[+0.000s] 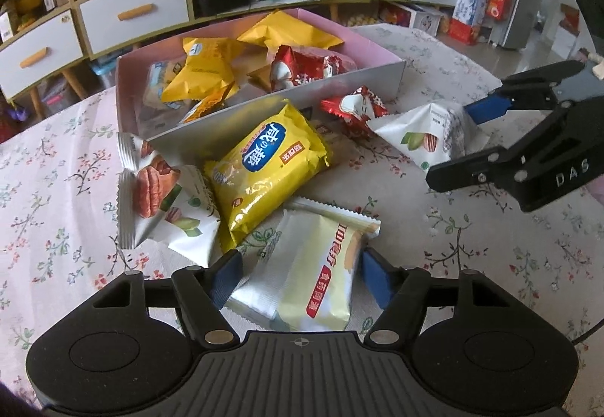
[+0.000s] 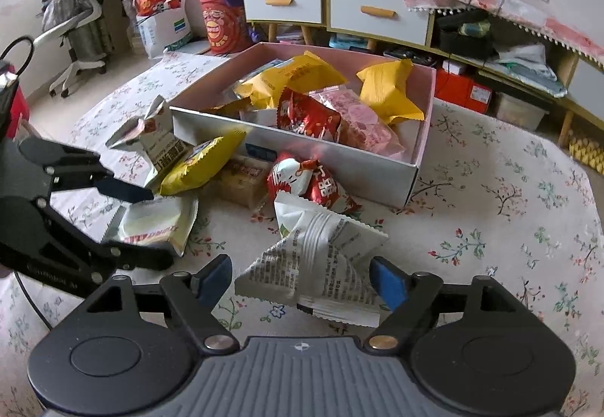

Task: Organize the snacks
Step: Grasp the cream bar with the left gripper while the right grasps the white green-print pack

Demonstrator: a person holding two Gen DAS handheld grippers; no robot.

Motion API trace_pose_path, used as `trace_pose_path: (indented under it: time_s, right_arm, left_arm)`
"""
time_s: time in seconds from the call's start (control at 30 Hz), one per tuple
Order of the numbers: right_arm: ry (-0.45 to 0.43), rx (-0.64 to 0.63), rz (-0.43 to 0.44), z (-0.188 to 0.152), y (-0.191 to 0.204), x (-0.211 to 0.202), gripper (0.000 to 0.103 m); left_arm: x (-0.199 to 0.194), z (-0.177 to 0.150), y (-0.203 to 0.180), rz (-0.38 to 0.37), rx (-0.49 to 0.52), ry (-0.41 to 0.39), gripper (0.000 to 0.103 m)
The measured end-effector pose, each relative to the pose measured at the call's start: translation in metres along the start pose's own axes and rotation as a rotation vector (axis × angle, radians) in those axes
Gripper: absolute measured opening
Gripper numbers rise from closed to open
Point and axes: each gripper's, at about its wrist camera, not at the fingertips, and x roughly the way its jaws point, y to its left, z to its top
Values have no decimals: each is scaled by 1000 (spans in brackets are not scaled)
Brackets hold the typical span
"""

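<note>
My left gripper [image 1: 300, 275] is open and straddles a pale yellow and silver snack packet [image 1: 305, 277] that lies flat on the table. A sliver of cloth shows beside its left pad. My right gripper [image 2: 302, 281] is open around a crumpled white nut packet [image 2: 321, 266], whose pads do not press it. That gripper [image 1: 468, 141] and packet [image 1: 426, 137] show at the right of the left wrist view. The pink-lined box [image 1: 264, 122] [image 2: 302, 156] holds several yellow, red and pink packets. Before it lie a yellow packet [image 1: 264, 168], pecan packets [image 1: 166, 198] and a red packet [image 1: 355, 107].
A floral tablecloth [image 2: 490, 228] covers the table. Behind the box stands a low cabinet with white drawers [image 1: 132, 15], a fan on top and clutter beneath. An office chair [image 2: 71, 13] and bags stand on the floor at the far left of the right wrist view.
</note>
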Motion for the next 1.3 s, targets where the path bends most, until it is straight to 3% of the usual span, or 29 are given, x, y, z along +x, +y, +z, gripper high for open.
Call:
trace_pose_path:
  time_s: [0.17, 0.4, 0.5, 0.6, 0.73, 1.3]
  right_arm:
    - [11, 64, 5, 2, -4, 1, 63]
    - [32, 122, -14, 4, -8, 4, 56]
    - [47, 129, -19, 4, -9, 7, 49]
    - [70, 137, -48, 4, -9, 10, 30]
    - [74, 148, -51, 5, -11, 9, 24]
    - [31, 66, -43, 16, 7, -15, 21]
  left_arm:
    - [-3, 1, -6, 23, -15, 18, 51]
    - [-5, 1, -10, 42, -36, 32, 48]
    - [-6, 1, -11, 44, -37, 31, 47]
    - [-6, 2, -13, 42, -33, 32, 46]
    - [-9, 2, -15, 34, -27, 27, 45]
    - [-33, 8, -15, 21, -28, -21, 45]
